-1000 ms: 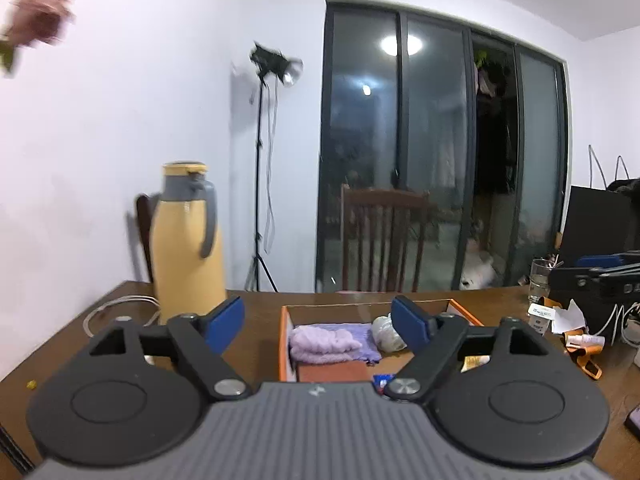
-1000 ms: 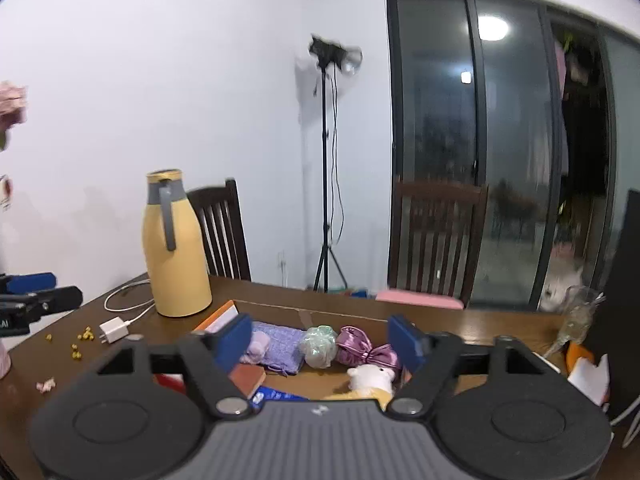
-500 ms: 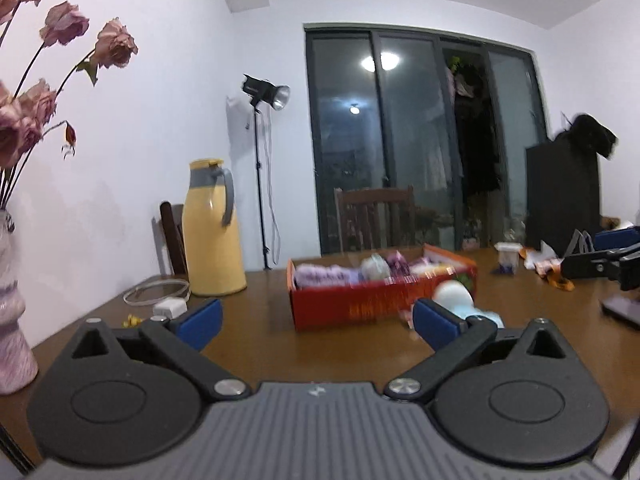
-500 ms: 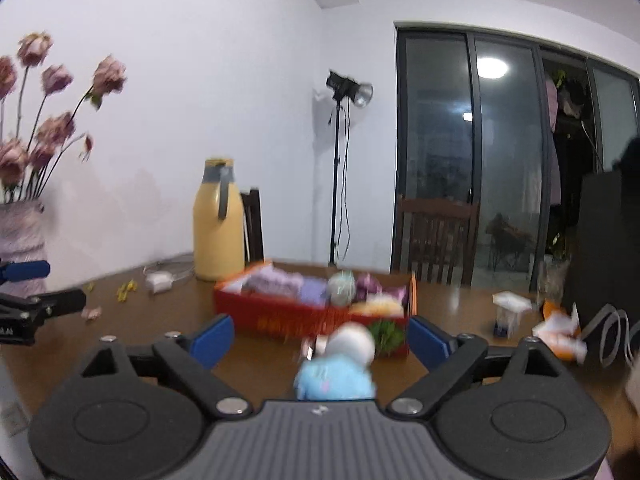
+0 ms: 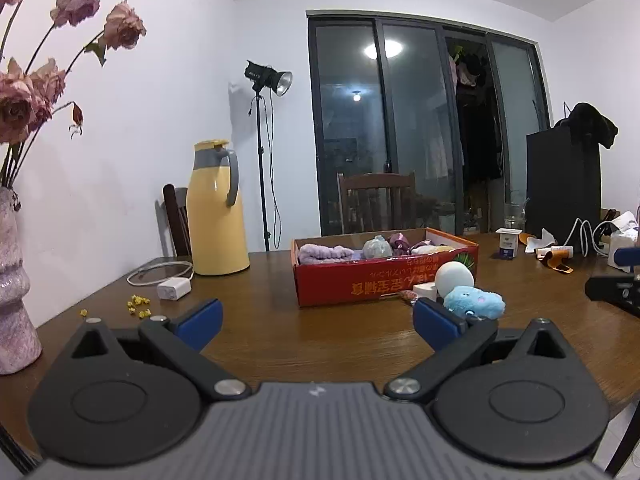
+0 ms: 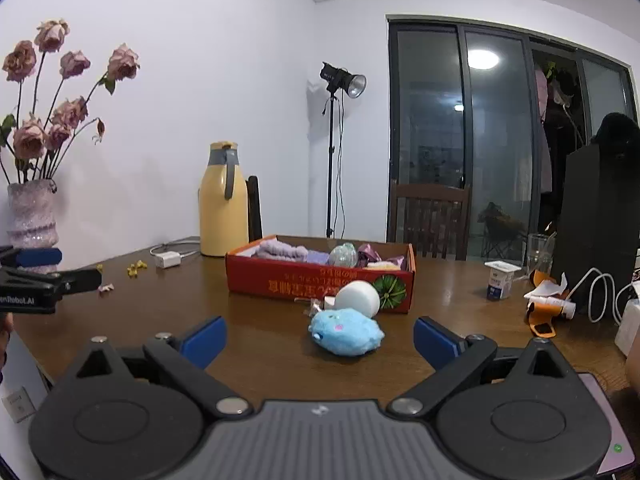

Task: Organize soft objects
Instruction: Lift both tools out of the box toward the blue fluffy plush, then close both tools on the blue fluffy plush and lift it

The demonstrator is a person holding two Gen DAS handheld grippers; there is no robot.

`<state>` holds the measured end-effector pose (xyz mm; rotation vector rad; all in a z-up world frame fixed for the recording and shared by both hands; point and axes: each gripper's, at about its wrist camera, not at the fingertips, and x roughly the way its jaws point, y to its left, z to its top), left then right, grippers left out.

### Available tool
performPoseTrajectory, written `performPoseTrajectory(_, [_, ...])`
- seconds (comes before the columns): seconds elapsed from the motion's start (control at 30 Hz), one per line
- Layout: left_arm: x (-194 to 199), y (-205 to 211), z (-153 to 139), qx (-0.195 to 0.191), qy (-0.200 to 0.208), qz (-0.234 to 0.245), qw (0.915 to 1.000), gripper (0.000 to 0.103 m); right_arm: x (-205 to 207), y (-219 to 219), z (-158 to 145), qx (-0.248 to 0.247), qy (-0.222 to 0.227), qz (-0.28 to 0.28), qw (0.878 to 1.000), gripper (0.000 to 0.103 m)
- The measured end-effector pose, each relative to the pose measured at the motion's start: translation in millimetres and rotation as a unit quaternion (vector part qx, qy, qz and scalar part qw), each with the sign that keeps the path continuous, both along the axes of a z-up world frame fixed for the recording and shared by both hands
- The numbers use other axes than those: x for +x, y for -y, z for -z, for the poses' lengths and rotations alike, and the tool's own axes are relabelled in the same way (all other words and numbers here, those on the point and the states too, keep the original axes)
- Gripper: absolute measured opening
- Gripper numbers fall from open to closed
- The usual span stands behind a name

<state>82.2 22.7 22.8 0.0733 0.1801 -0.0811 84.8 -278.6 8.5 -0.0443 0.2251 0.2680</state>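
Note:
A red cardboard box (image 5: 380, 284) (image 6: 280, 276) stands mid-table and holds a purple towel (image 5: 324, 252) (image 6: 280, 249), a pale green ball (image 5: 376, 247) (image 6: 343, 255) and a purple bow (image 6: 368, 254). In front of the box lies a blue plush toy (image 5: 474, 300) (image 6: 346, 332), with a white round object (image 5: 454, 278) (image 6: 358, 298) behind it. My left gripper (image 5: 316, 320) is open and empty, low over the table, with the plush just past its right finger. My right gripper (image 6: 319, 338) is open and lined up with the plush, which lies just beyond its fingertips, untouched.
A yellow thermos jug (image 5: 216, 212) (image 6: 223, 204) and a white charger (image 5: 174, 288) sit at the back left. A vase of dried roses (image 5: 12, 280) (image 6: 30, 216) stands at the left edge. A yogurt cup (image 6: 500, 280), cables and a black box (image 5: 564, 184) crowd the right.
Both grippers have drawn back from above the box and dropped low over the table, and their jaws have widened. The blue plush and white object have come into view.

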Motion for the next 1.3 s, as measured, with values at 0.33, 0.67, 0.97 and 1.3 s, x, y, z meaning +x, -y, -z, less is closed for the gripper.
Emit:
performPoseTrajectory(0.33, [40, 20, 12, 0.01, -0.045, 0.032, 0.9984, 0.103, 48, 13, 12, 0.029, -0.052, 0.026, 0.998, 0.098])
performPoseTrajectory(0.67, [105, 51, 17, -0.003, -0.079, 0.058, 0.9952, 0.103, 121, 15, 18, 0.04, -0.103, 0.002, 0.994, 0.088])
performPoseTrajectory(0.97, [168, 84, 26, -0.05, -0.156, 0.123, 0.9789, 0.086, 199, 32, 35, 0.111, -0.15, -0.003, 0.982, 0.073])
performPoseTrajectory(1.3, [215, 118, 45, -0.099, -0.232, 0.205, 0.9458, 0.035, 242, 41, 60, 0.184, -0.208, -0.028, 0.96, 0.052])
